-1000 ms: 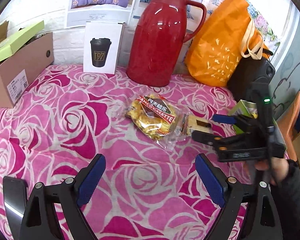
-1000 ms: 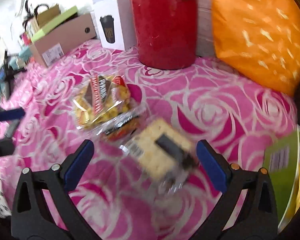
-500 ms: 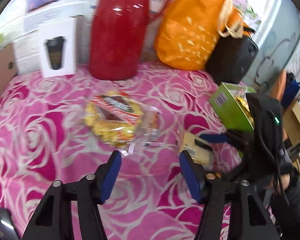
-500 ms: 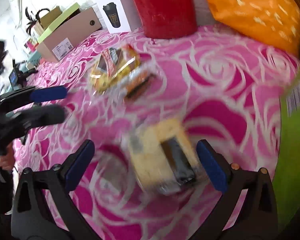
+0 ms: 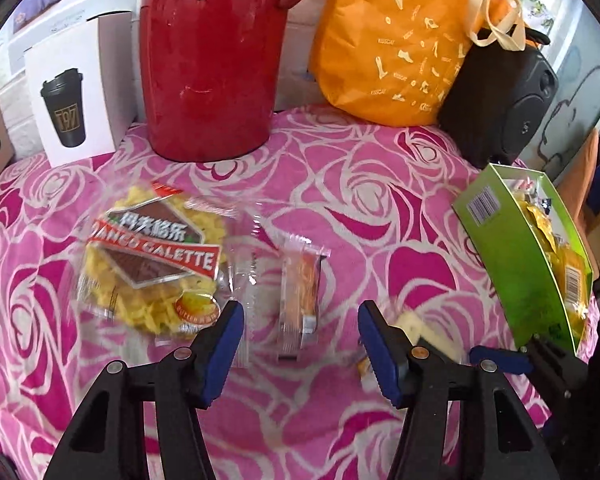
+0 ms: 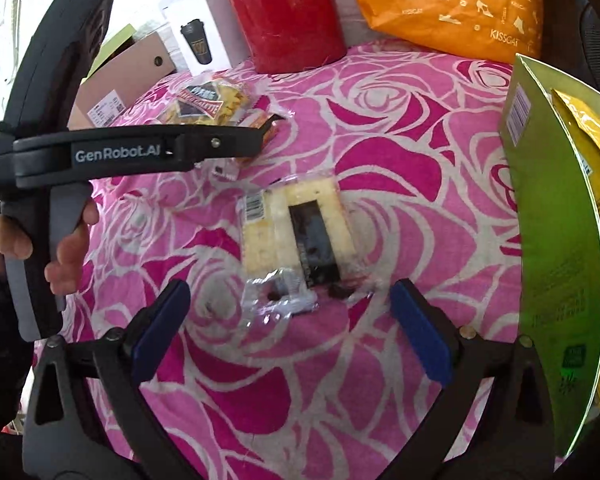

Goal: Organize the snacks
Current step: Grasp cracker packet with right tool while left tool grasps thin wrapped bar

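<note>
bright even daylight, fisheye edge bending, dark corners, slight motion blur

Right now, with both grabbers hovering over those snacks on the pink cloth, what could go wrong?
1. The cracker pack lies flat in a loose clear wrapper; the open right gripper might pinch only film and let it slip.
2. The left gripper, also open, hovers close beside the right one; they could bump.
3. The green box already looks full and stands tilted, so a nudge might tip it.
</note>
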`<state>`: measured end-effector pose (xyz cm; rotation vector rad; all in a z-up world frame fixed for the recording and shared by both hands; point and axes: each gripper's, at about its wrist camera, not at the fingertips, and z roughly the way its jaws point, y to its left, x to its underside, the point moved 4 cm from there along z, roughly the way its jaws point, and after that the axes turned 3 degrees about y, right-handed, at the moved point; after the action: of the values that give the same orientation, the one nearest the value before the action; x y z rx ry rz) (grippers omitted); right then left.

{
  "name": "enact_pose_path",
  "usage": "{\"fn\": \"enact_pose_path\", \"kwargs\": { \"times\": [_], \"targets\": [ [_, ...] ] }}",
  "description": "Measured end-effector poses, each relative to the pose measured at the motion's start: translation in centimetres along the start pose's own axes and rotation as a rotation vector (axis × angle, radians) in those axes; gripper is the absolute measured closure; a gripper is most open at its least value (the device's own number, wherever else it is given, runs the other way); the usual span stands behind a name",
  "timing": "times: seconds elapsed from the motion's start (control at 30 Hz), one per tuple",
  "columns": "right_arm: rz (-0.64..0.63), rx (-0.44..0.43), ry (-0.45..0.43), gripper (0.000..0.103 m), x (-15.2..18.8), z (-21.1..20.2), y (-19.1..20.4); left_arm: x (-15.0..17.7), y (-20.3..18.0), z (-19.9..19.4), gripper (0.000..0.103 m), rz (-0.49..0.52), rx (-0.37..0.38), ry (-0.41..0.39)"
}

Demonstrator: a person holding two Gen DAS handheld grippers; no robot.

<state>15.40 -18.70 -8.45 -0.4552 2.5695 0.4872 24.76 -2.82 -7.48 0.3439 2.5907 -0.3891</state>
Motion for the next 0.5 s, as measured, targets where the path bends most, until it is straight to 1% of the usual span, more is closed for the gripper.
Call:
{"fn": "enact_pose_path", "kwargs": {
  "times": [0.07, 0.1, 0.13, 0.17, 0.27, 0.37, 0.5],
  "targets": [
    [-0.002, 0.02, -0.009, 0.014, -0.3, 0.1, -0.1, -0.1, -0.7, 0.3, 0.042, 0.019, 0.012, 0.013],
    [-0.005, 0.03, -0.013, 0.021, -0.5, 0.2, -0.1, -0.1, -1.0, 0.5, 0.042, 0.03, 0.025, 0.021],
    [-0.007, 0.039, -0.014, 0.032, -0.6, 0.3, -0.1, 0.0, -1.4, 0.7, 0.042, 0.039, 0.029, 0.027],
    [-0.012, 0.052, -0.014, 0.034, -0.6, 0.3, -0.1, 0.1, -1.6, 0.9, 0.042, 0.049, 0.018, 0.033],
    [-0.018, 0.048, -0.019, 0.034, -0.5, 0.2, -0.1, 0.1, -1.5, 2.0, 0.042, 0.034, 0.002, 0.053],
    [-0.012, 0.052, -0.023, 0.032, -0.7, 0.4, -0.1, -0.1, -1.4, 2.3, 0.042, 0.028, -0.001, 0.048],
    [-0.022, 0.056, -0.028, 0.017, -1.1, 1.1, 0.4, 0.0, -1.0, 2.1, 0.042, -0.003, 0.016, 0.051]
  ]
}}
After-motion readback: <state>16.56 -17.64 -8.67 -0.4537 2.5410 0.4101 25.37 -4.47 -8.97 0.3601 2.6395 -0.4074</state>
